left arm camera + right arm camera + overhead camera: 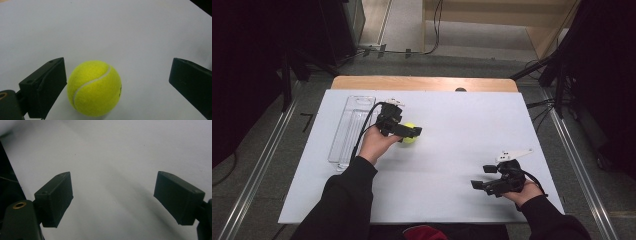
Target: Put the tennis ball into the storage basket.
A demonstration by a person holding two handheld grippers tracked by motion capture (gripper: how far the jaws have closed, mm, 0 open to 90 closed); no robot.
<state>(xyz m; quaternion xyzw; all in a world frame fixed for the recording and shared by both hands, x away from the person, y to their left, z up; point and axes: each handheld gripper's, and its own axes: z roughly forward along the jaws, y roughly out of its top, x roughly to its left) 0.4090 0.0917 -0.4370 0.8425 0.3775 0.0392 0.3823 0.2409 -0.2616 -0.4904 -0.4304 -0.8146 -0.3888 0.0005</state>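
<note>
Resting on the white table (452,150), tennis ball (94,88) between spread jaws of left gripper (117,85), near the left jaw, perhaps touching. Right gripper (113,197) spread wide over bare table, well apart

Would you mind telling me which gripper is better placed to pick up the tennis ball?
The left gripper. Its open jaws already sit on either side of the tennis ball, one jaw close beside it. The right gripper rests open near the table's front right, well away from the ball.
</note>
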